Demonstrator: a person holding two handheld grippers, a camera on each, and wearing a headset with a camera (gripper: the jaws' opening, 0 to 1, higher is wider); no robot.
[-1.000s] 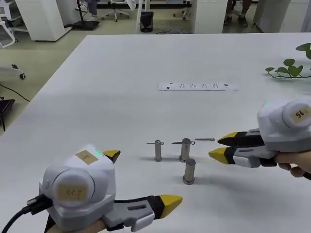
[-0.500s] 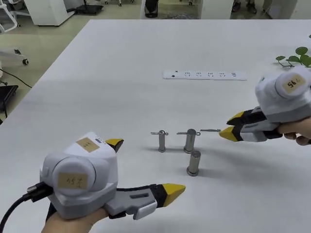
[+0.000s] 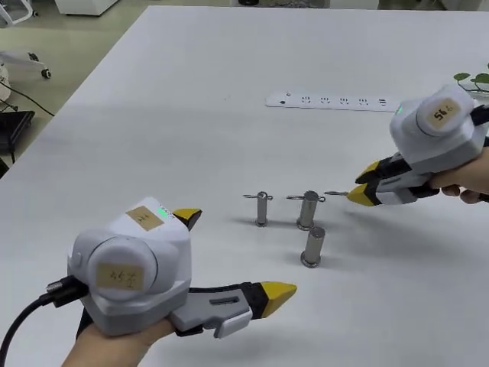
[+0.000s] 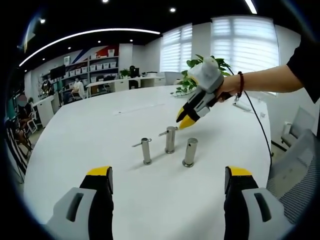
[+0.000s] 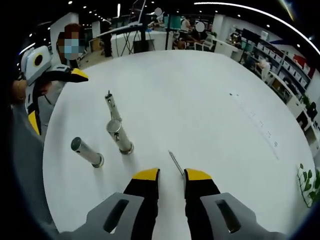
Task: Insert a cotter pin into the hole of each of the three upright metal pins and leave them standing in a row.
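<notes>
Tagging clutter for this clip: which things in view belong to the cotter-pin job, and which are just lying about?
Job:
- left pin and middle pin, each with a cotter pin in
- front pin, bare
- loose cotter pin, just ahead of the right gripper

Lying about:
- power strip
- plant

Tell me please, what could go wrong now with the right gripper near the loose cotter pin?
The cotter pin is thin and lies flat on the table, so the right gripper may push it away instead of grasping. It lies close to an upright metal pin, which a careless move might topple.
</notes>
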